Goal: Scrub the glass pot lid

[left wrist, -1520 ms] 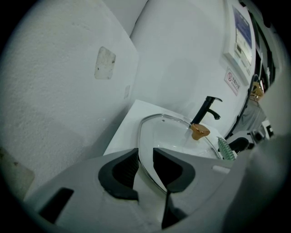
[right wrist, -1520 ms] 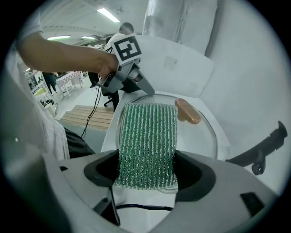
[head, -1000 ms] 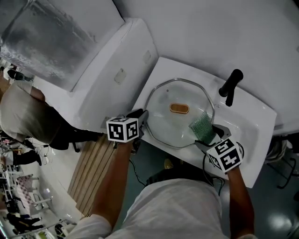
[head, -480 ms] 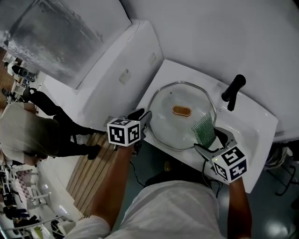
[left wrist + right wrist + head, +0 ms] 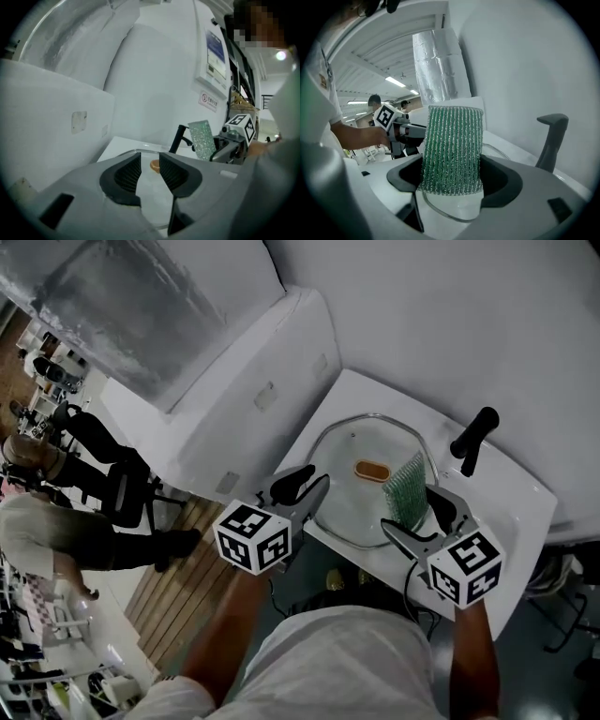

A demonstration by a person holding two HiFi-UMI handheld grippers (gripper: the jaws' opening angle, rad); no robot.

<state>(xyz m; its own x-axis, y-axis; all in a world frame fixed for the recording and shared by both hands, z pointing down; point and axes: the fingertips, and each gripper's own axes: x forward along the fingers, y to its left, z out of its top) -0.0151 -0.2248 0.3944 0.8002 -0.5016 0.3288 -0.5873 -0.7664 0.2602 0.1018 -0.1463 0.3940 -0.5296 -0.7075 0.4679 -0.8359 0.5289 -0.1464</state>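
A white sink (image 5: 511, 488) sits against a pale wall, with a black lever tap (image 5: 474, 439) at its far edge. Just left of it stands a white cabinet (image 5: 234, 381), below a silver foil-wrapped duct (image 5: 122, 306). Wooden floor slats (image 5: 173, 582) lie beneath. Farther left is a person in pale clothing (image 5: 42, 526). Printed notices (image 5: 214, 49) hang on the wall.

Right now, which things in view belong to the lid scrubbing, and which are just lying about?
Job: glass pot lid, lying on the white sink; green scouring pad, clamped in the right gripper; left gripper, jaws closing, nothing between them.
Just around: black faucet; foil-wrapped duct; people in the background.
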